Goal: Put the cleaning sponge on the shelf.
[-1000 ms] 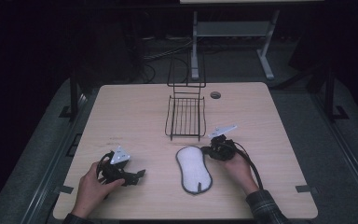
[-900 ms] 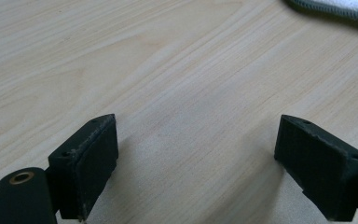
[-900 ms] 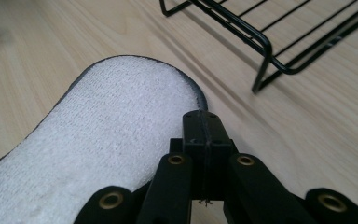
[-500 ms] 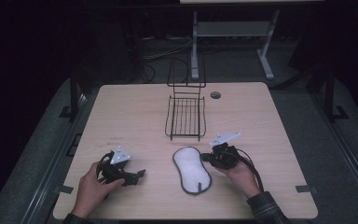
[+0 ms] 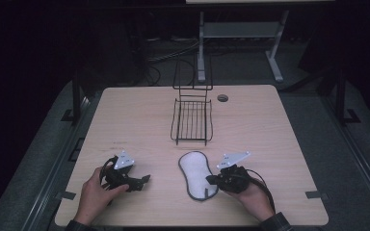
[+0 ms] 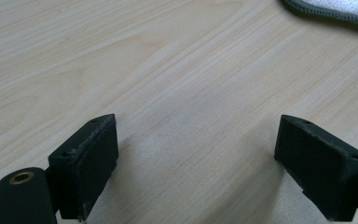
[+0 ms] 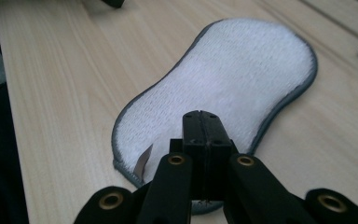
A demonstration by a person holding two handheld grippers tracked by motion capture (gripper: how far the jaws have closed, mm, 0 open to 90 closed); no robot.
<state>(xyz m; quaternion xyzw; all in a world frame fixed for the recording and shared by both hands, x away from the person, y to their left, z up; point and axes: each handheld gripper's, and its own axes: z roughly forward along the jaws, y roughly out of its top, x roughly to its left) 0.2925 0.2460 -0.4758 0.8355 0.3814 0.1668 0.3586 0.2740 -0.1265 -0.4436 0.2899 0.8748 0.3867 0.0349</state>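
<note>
Right claw (image 7: 200,122), jaws together, over the white grey-edged peanut-shaped pad (image 5: 197,174) near the light wooden worktop's (image 5: 139,115) front edge; left claw (image 6: 205,163) wide, empty; grip the rim squarely before lifting.

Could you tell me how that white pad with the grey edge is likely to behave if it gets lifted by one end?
The pad looks like thin terry cloth lying flat on the table, so it would probably droop rather than stay stiff. It seems light for its size. Its fuzzy surface should give the right gripper fair hold, though a push might bunch or drag it.
</note>
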